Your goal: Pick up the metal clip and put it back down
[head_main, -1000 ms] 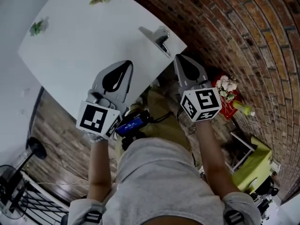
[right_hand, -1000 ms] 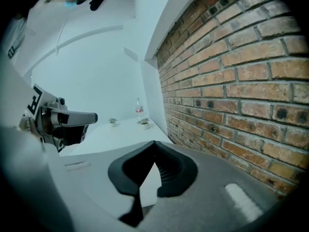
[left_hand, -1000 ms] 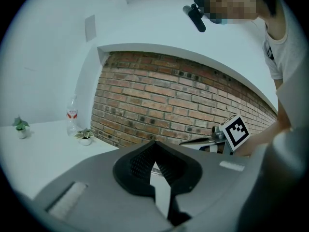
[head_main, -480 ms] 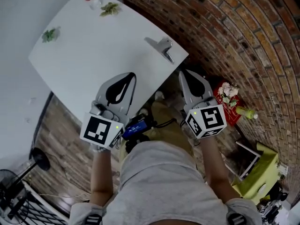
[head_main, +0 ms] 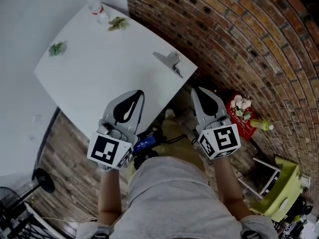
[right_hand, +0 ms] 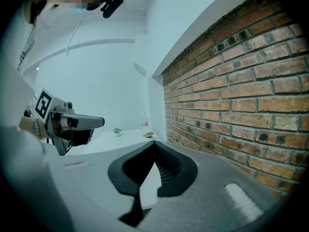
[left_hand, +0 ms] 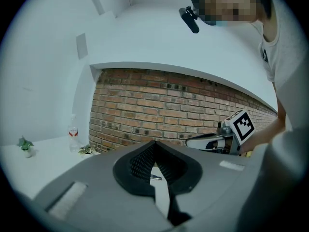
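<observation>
The metal clip (head_main: 172,62) lies on the white table (head_main: 99,78) near its right-hand corner, close to the brick wall. My left gripper (head_main: 137,92) hovers over the table's near edge, shut and empty, well short of the clip. In the left gripper view a sliver of the clip (left_hand: 156,177) shows through the gap behind the tips of that gripper (left_hand: 154,143). My right gripper (head_main: 198,89) is off the table's corner, below and right of the clip, shut with nothing held. The right gripper view shows its closed tips (right_hand: 155,143) and the left gripper (right_hand: 102,122) beside it.
A water bottle (head_main: 97,10) and two small plants (head_main: 117,23) (head_main: 56,48) stand at the table's far side. The brick wall (head_main: 239,44) runs along the right. A red box with flowers (head_main: 241,108) and a green chair (head_main: 279,188) sit on the floor to the right.
Both grippers have drawn back toward the person, lower in the head view and farther from the clip. Their jaws stay shut. The clip has not moved on the table.
</observation>
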Demonstrator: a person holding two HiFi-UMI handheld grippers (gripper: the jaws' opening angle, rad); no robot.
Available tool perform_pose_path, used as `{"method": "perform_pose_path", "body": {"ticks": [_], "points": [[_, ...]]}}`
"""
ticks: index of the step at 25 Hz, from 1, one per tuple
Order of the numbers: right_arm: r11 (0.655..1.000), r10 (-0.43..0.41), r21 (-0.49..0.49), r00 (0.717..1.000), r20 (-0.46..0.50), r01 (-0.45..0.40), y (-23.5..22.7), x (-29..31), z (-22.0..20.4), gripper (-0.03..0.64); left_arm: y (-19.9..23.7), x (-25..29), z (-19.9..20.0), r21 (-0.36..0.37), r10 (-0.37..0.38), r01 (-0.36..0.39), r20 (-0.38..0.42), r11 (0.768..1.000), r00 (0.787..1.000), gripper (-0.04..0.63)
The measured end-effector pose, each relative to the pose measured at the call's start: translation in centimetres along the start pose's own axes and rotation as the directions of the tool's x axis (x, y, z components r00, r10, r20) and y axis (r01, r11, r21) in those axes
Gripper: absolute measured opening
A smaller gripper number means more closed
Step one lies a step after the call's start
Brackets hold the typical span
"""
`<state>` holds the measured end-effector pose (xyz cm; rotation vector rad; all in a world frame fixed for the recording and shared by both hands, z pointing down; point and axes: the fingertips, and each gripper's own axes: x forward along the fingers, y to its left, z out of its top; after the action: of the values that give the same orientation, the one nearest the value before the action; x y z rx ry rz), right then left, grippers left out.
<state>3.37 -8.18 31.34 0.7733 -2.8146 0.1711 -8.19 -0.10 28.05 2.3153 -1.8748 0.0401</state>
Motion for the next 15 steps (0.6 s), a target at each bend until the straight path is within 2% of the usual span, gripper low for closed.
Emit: {"method": "perform_pose_path", "body": {"ticks": [15], "points": [[0.999,0.001,-0.043,1.0,-0.003,-0.001,1.0,0.6,0.0,-0.005,0.0,0.3,-0.6,0.002,-0.025,0.025,-0.005,1.0,1.0,0.0]]}}
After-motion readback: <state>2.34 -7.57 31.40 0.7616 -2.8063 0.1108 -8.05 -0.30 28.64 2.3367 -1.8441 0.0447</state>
